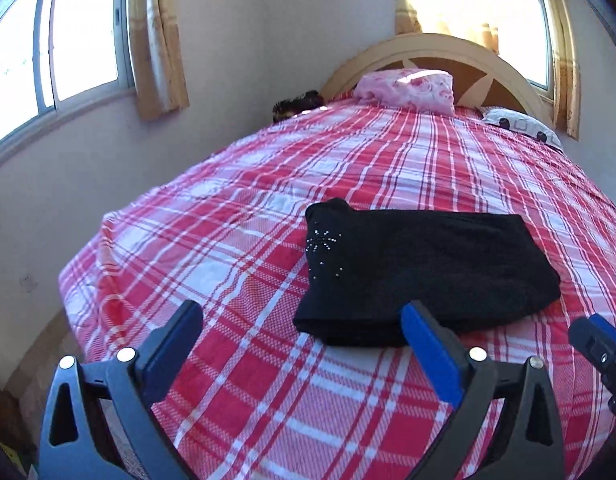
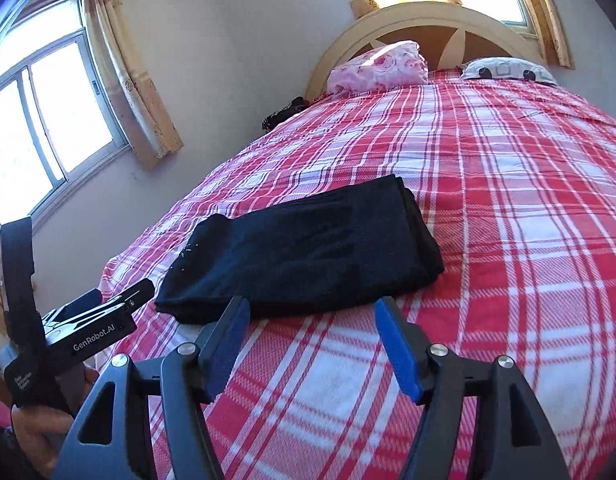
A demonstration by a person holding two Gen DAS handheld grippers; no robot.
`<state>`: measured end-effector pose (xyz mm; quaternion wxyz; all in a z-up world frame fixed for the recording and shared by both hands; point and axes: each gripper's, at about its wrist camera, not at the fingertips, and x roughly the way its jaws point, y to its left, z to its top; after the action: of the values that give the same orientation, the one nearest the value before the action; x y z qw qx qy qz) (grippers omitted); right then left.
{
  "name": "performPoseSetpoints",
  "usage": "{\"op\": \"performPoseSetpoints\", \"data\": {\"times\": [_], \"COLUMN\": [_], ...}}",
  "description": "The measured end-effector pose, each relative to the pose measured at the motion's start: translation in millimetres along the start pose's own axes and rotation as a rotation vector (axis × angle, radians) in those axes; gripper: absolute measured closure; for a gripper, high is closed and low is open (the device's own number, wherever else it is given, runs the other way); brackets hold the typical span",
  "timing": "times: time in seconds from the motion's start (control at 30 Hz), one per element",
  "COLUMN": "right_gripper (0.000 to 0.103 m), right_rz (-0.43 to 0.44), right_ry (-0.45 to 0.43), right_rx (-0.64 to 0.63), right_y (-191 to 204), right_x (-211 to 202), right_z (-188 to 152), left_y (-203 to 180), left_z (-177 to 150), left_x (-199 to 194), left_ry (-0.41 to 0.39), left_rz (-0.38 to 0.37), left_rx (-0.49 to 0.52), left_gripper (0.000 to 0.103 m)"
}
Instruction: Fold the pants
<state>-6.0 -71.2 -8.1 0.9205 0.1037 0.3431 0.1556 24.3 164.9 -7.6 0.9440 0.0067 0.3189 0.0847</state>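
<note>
Tools first: my left tool [image 1: 302, 330] and right tool [image 2: 312, 318] both gape wide, holding nothing, just short of the folded black pants [image 1: 420, 272]. Those lie flat on the plaid bed [image 1: 348, 160], with pink pillow [image 1: 406, 90] beyond.

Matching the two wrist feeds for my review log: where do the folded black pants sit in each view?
Left wrist: the folded black fabric pants lie right of centre on the red-and-white plaid bedspread, just beyond the open left gripper.
Right wrist: they lie left of centre, just beyond the open right gripper.
Shared landmark: the pink floral pillow at the arched cream headboard.
</note>
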Motion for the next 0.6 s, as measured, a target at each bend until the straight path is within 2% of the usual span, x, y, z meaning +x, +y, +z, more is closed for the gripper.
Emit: {"op": "performPoseSetpoints", "data": {"times": [0.17, 0.3, 0.37, 0.6], "right_gripper": [0.033, 0.031, 0.031, 0.031], "right_rz": [-0.022, -0.036, -0.034, -0.037], "right_ry": [-0.075, -0.121, -0.133, -0.152], "right_rx": [-0.018, -0.043, -0.041, -0.017], "right_y": [12.9, 22.8, 23.3, 21.4], "right_x": [-35.0, -54.1, -58.6, -64.6], "right_z": [-9.7, -13.5, -12.7, -13.5], "left_y": [-7.3, -10.3, -11.1, -15.4], "left_z": [-4.6, -4.8, -5.8, -6.6], "left_x": [-23.8, -31.1, -34.6, -43.7], "left_ry": [-0.061, -0.050, -0.054, -0.086], "left_rz": [0.007, 0.001, -0.014, 0.005], "left_rx": [0.040, 0.028, 0.027, 0.042], "left_gripper": [0.000, 0.000, 0.000, 0.000]}}
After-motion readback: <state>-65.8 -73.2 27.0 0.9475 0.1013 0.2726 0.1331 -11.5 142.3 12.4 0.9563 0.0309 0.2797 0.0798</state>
